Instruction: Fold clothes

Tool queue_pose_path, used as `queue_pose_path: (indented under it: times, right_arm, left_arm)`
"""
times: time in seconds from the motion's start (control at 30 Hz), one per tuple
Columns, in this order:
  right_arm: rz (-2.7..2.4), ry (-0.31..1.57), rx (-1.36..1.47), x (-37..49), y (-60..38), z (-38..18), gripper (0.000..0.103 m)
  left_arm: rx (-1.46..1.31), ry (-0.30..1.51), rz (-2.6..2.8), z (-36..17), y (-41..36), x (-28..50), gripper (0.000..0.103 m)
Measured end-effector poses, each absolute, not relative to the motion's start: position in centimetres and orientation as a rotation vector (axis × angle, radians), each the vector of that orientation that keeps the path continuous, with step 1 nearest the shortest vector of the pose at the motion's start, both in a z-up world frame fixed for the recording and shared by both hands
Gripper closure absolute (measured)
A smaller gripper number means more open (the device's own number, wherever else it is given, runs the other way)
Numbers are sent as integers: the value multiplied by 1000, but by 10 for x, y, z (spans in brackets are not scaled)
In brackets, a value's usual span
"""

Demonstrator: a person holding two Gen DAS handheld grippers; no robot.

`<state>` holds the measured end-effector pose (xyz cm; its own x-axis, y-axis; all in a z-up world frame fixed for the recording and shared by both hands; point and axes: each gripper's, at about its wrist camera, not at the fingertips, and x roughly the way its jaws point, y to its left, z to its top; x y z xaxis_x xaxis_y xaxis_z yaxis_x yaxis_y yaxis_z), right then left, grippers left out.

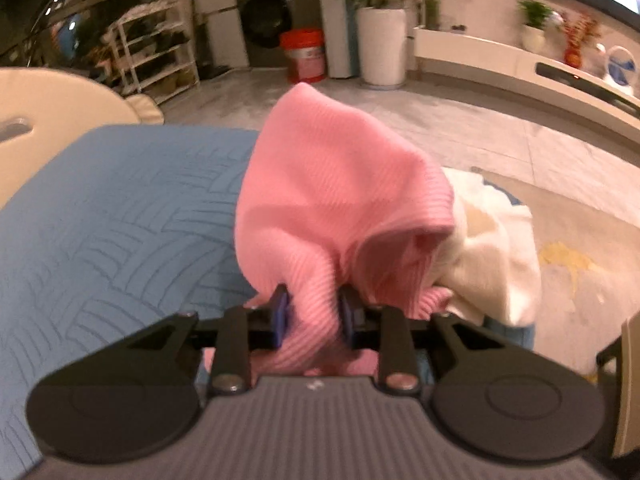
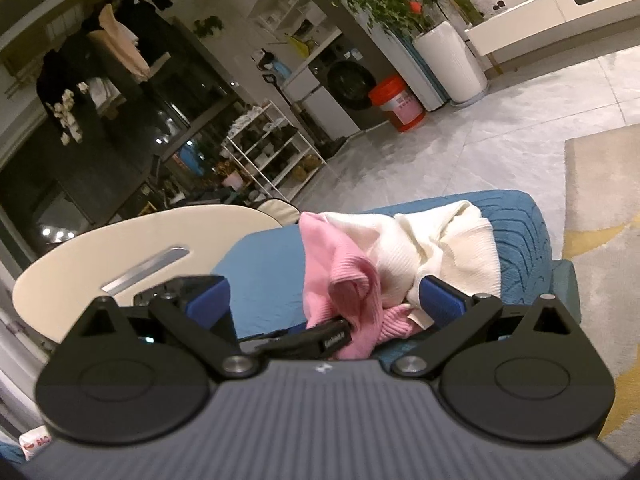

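Observation:
A pink ribbed knit garment (image 1: 332, 184) rises in a bunched peak over the blue quilted cushion (image 1: 112, 216). My left gripper (image 1: 314, 314) is shut on a fold of its lower edge. A white knit garment (image 1: 496, 248) lies crumpled right behind the pink one. In the right wrist view the pink garment (image 2: 340, 276) and the white garment (image 2: 444, 248) lie together on the blue cushion (image 2: 516, 236). My right gripper (image 2: 324, 300) is open and empty, its blue fingertips (image 2: 442, 296) wide apart just before the clothes. The left gripper's black tip (image 2: 332, 336) shows below the pink cloth.
A cream oval table (image 2: 132, 260) stands left of the cushion. Beyond are a tiled floor, a beige and yellow rug (image 2: 604, 216), a red bucket (image 2: 398, 102), a white planter (image 2: 452, 62), a wire shelf rack (image 2: 272, 148) and a washing machine (image 2: 348, 76).

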<state>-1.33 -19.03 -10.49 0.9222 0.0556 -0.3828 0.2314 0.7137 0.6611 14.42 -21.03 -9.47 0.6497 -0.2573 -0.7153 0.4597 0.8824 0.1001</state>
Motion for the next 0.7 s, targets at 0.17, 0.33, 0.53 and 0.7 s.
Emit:
queue_pose_path:
  times: [0.17,0.33,0.53,0.7]
  right_arm:
    - [-103,403,726,-15,-184,-102,0]
    - [-104,432,681,-11,-170,-100,0]
    - [-43,522,551,3,-125,-93,0]
    - [64,597,452,20,-81,-89,0]
  left_arm:
    - [161,654,-238,-73,-131,118,91]
    - [-22,507,18,-42,9,30,103]
    - [-152,505,176,-38,112,-48,99]
    - [-131,510,186,-63,121,-59,51]
